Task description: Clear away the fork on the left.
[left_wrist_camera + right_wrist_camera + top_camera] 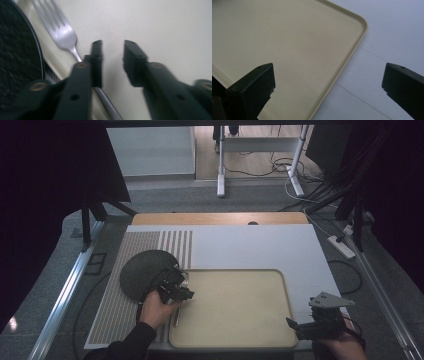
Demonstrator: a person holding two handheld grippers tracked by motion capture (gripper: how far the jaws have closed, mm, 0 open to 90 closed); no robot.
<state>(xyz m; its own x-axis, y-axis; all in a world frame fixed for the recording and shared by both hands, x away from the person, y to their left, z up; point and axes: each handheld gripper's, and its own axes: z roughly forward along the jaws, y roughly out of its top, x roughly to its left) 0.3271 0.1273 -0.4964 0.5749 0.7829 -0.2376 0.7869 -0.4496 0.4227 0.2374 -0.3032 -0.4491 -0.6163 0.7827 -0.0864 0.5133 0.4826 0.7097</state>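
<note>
My left gripper (112,53) sits apart, empty; fork (62,35) lies just off its left jaw, handle running back underneath.

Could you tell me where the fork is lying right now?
In the left gripper view, the fork lies on the left edge of the beige tray, beside the dark round plate, just left of the left hand-held gripper.

Fork (63,33) seen as shiny polished metal beside the left gripper (112,50), tray (352,47) as smooth matt beige plastic beneath, dark plate (17,62) as rough, speckled, matt black jaws
</note>
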